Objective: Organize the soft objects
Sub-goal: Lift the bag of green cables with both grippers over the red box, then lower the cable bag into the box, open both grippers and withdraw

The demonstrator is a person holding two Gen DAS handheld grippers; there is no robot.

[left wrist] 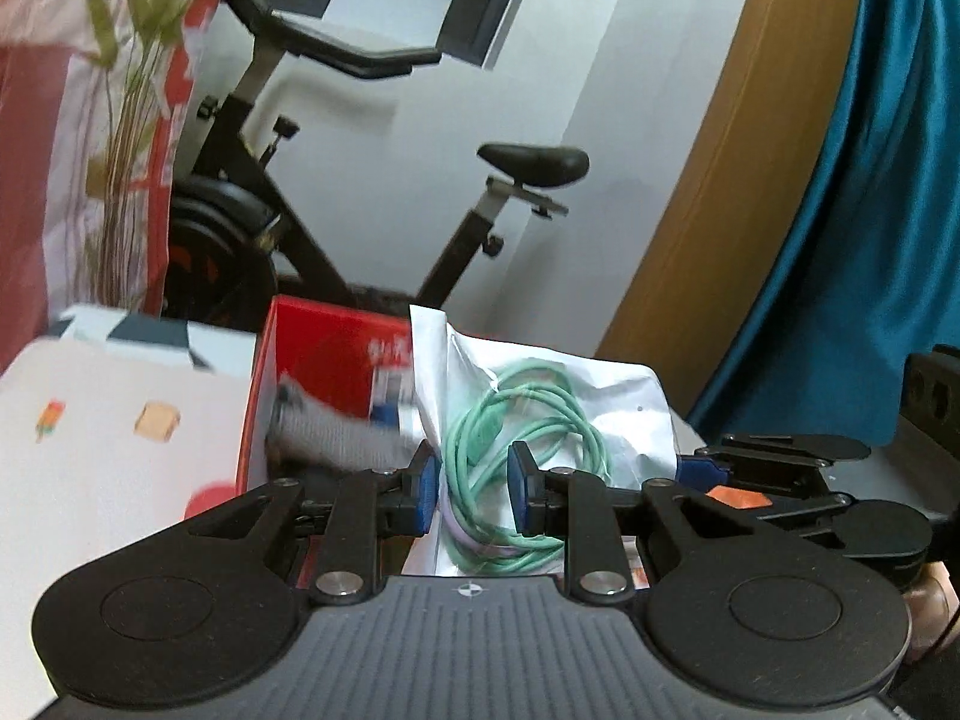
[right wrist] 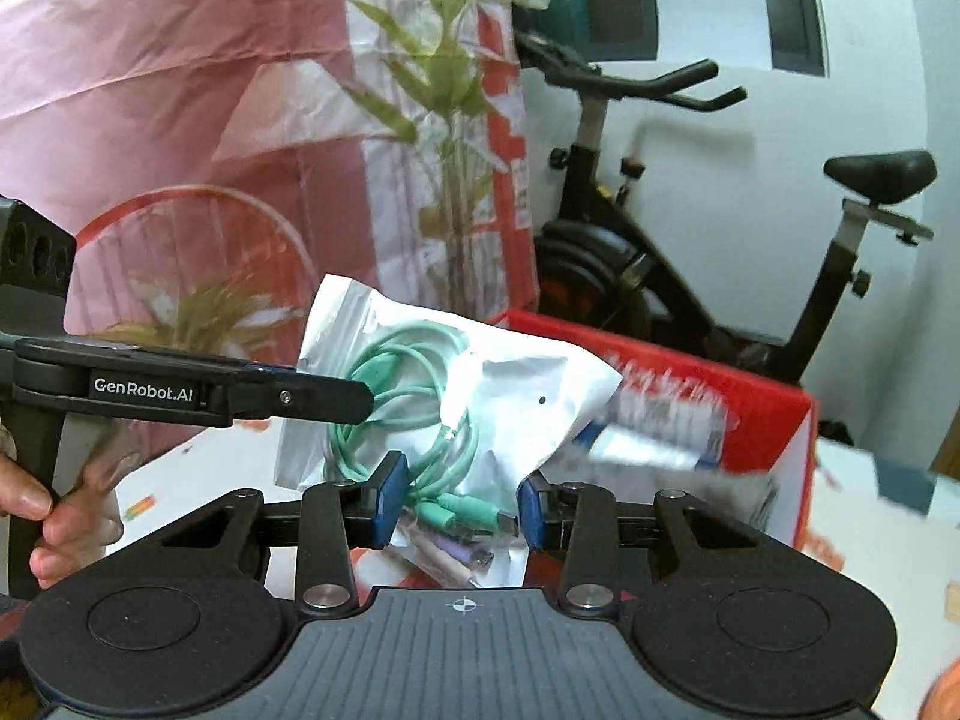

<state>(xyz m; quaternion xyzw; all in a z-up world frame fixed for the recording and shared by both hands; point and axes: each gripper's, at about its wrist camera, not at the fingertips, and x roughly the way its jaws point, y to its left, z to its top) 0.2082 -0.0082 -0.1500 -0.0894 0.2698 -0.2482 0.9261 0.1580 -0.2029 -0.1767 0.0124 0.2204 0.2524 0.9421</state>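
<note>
A clear zip bag (left wrist: 600, 414) (right wrist: 540, 384) holding a coiled green cable (left wrist: 516, 420) (right wrist: 408, 360) hangs in the air in front of a red box (left wrist: 336, 336) (right wrist: 768, 408). My left gripper (left wrist: 475, 483) is shut on the bag's left side, its blue pads pressing on the plastic; in the right wrist view it (right wrist: 363, 402) shows edge-on, pinching that side. My right gripper (right wrist: 459, 501) is shut on the bag's lower part, over the green and purple plugs; in the left wrist view it (left wrist: 690, 468) sits at the bag's right corner.
The red box stands on a white printed cloth (left wrist: 120, 450) and holds a blurred grey item (left wrist: 336, 438). Behind are an exercise bike (left wrist: 288, 228), a green plant (right wrist: 444, 90), pink plastic sheeting (right wrist: 150, 90) and a teal curtain (left wrist: 852, 210). A hand (right wrist: 54, 516) grips the left gripper's handle.
</note>
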